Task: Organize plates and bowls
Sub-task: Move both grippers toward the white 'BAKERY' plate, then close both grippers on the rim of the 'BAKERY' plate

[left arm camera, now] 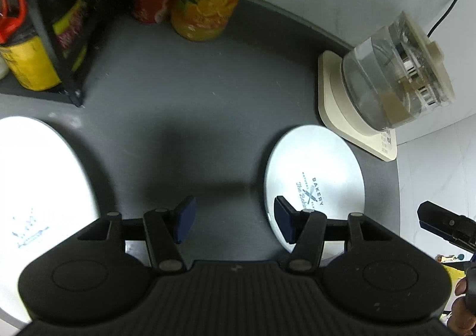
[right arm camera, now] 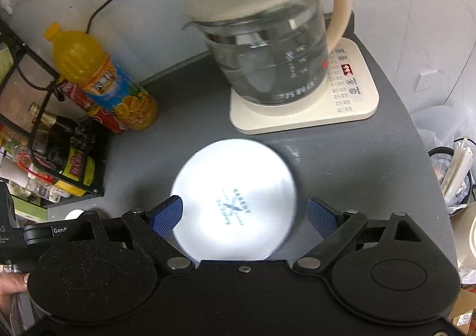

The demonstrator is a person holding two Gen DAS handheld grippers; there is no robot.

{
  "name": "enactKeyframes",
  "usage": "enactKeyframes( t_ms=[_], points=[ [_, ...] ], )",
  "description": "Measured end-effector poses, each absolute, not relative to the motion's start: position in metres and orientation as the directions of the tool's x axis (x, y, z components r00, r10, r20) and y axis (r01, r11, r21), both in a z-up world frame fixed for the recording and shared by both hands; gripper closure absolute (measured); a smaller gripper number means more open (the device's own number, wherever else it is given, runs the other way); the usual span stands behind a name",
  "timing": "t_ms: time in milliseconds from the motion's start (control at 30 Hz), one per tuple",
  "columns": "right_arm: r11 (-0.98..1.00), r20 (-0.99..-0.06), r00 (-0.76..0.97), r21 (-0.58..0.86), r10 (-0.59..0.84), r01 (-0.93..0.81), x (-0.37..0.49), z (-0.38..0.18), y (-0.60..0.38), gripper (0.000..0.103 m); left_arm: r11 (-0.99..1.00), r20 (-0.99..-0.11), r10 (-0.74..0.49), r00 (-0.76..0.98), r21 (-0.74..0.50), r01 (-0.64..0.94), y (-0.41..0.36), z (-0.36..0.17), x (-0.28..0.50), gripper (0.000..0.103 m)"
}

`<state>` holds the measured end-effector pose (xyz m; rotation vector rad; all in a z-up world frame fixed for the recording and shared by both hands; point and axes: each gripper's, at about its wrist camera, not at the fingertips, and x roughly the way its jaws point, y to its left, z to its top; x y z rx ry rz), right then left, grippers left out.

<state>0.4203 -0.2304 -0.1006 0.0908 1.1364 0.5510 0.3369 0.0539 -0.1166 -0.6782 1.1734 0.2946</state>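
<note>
On the dark grey surface we straddle the small round white printed plate with the right gripper, fingers wide and empty, risking nudging it into the glass kettle, while the left gripper hangs equally wide.

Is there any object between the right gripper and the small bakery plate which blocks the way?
Nothing visible does. The right gripper has its jaws open on either side of the small plate, and the kettle stands behind it.
</note>
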Motion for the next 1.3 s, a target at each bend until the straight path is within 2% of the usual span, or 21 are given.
enactKeyframes(
  t_ms=[100, 267, 367, 533, 700, 867, 967, 1233, 1300],
  points=[
    [0.862, -0.84, 0.289, 0.342, 0.459, -0.374, 0.43, -0.11, -0.237, 0.014, 0.753, -0.919, -0.145, 0.368, -0.343, -0.561, 0.048, -0.126, 0.343, 0.047],
    [0.848, -0.844, 0.243, 0.369, 0.477, -0.381, 0.445, -0.129, -0.244, 0.031, 0.738, -0.922, -0.154, 0.356, -0.347, -0.579, 0.037, -0.141, 0.352, 0.048],
    [0.845, -0.852, 0.213, 0.379, 0.478, -0.379, 0.453, -0.142, -0.245, 0.037, 0.719, -0.917, -0.166, 0.362, -0.364, -0.593, 0.033, -0.15, 0.356, 0.052],
    [0.84, -0.865, 0.158, 0.395, 0.477, -0.372, 0.464, -0.168, -0.247, 0.046, 0.691, -0.914, -0.168, 0.369, -0.376, -0.617, 0.031, -0.159, 0.361, 0.061],
    [0.829, -0.865, 0.122, 0.412, 0.486, -0.378, 0.471, -0.184, -0.247, 0.053, 0.668, -0.916, -0.169, 0.363, -0.378, -0.641, 0.03, -0.166, 0.366, 0.076],
    [0.821, -0.867, 0.092, 0.424, 0.49, -0.382, 0.475, -0.195, -0.246, 0.064, 0.651, -0.915, -0.169, 0.368, -0.383, -0.655, 0.029, -0.17, 0.367, 0.083],
    [0.814, -0.863, 0.072, 0.439, 0.5, -0.38, 0.478, -0.201, -0.245, 0.065, 0.644, -0.916, -0.176, 0.36, -0.384, -0.662, 0.028, -0.173, 0.366, 0.09],
    [0.794, -0.857, 0.037, 0.459, 0.514, -0.399, 0.474, -0.215, -0.239, 0.067, 0.627, -0.911, -0.211, 0.353, -0.404, -0.667, 0.026, -0.182, 0.371, 0.095],
    [0.789, -0.852, 0.041, 0.464, 0.522, -0.402, 0.474, -0.216, -0.239, 0.07, 0.626, -0.91, -0.217, 0.354, -0.408, -0.665, 0.025, -0.185, 0.371, 0.095]
  ],
)
